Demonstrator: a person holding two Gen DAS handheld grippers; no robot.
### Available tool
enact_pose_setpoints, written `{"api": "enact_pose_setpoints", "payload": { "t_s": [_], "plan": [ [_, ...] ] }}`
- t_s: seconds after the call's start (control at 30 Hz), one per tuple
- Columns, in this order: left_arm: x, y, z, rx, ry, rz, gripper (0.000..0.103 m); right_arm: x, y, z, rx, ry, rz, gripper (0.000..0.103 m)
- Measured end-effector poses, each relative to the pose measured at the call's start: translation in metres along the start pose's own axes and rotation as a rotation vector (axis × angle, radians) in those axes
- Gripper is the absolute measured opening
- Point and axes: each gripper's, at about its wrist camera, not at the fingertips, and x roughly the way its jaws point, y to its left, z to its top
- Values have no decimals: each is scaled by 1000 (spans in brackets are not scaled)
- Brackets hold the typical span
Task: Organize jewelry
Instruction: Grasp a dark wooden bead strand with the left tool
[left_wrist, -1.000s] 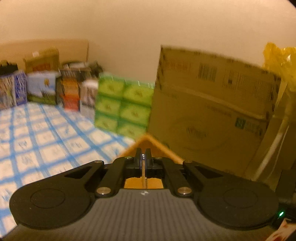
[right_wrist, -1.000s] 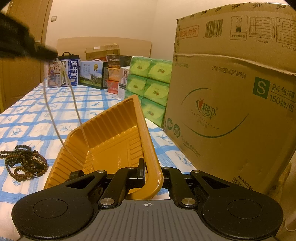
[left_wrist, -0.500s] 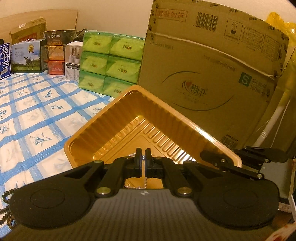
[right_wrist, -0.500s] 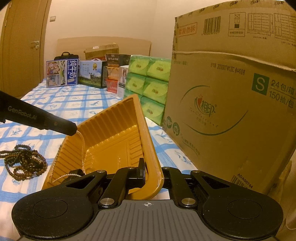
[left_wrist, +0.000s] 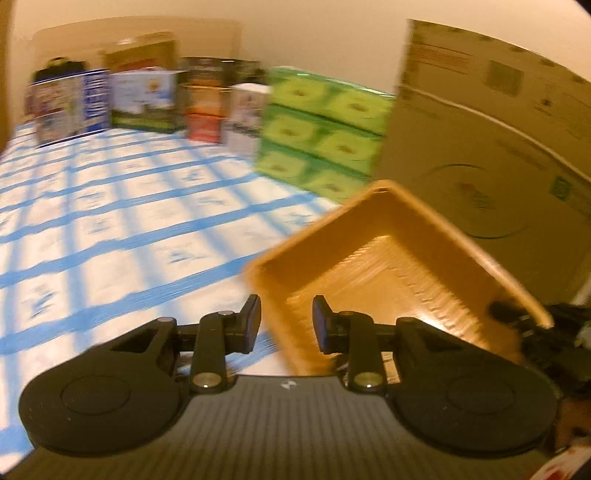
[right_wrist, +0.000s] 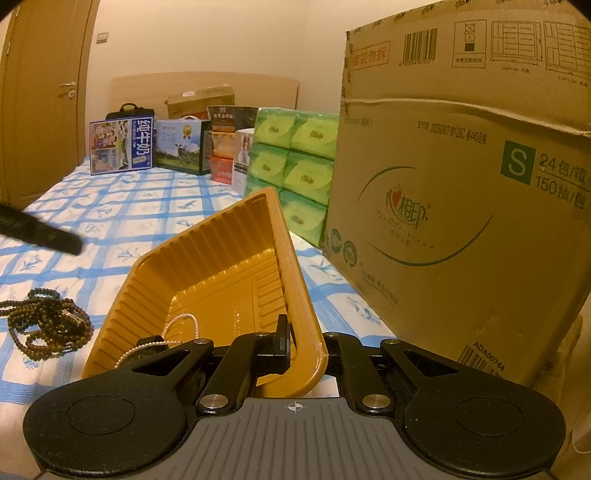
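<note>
An orange plastic tray (right_wrist: 221, 266) rests tilted on the blue-checked sheet, and my right gripper (right_wrist: 303, 343) is shut on its near corner rim. A pearl necklace (right_wrist: 153, 345) lies loose on the tray's floor. A dark brown bead necklace (right_wrist: 48, 326) lies coiled on the sheet left of the tray. In the blurred left wrist view my left gripper (left_wrist: 286, 325) has its jaws opening; the tray (left_wrist: 388, 258) shows behind the gap, but the pads press on nothing. One of its fingers (right_wrist: 48, 236) pokes in from the left in the right wrist view.
A large cardboard box (right_wrist: 461, 203) stands close on the right of the tray. Green tissue packs (right_wrist: 295, 158) are stacked beside it. Several cartons (right_wrist: 177, 147) line the far end of the bed sheet (right_wrist: 147, 206). A door (right_wrist: 37, 110) is at far left.
The left gripper came down over the tray with the pearl necklace hanging from it, let the necklace drop inside, opened its jaws and swung left. The right gripper and tray stayed put.
</note>
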Motion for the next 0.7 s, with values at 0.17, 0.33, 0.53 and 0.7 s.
{"api": "enact_pose_setpoints", "payload": {
  "t_s": [0.17, 0.33, 0.53, 0.7],
  "plan": [
    [-17, 37, -27, -54, -5, 139, 27, 0, 0, 0, -1, 1, -1, 6],
    [-29, 62, -59, -77, 10, 249, 28, 0, 1, 0, -4, 3, -3, 6],
    [-32, 81, -92, -107, 60, 318, 28, 0, 1, 0, -5, 4, -4, 6],
    [-30, 84, -106, -105, 83, 329, 28, 0, 3, 1, -11, 6, -5, 6]
  ]
}}
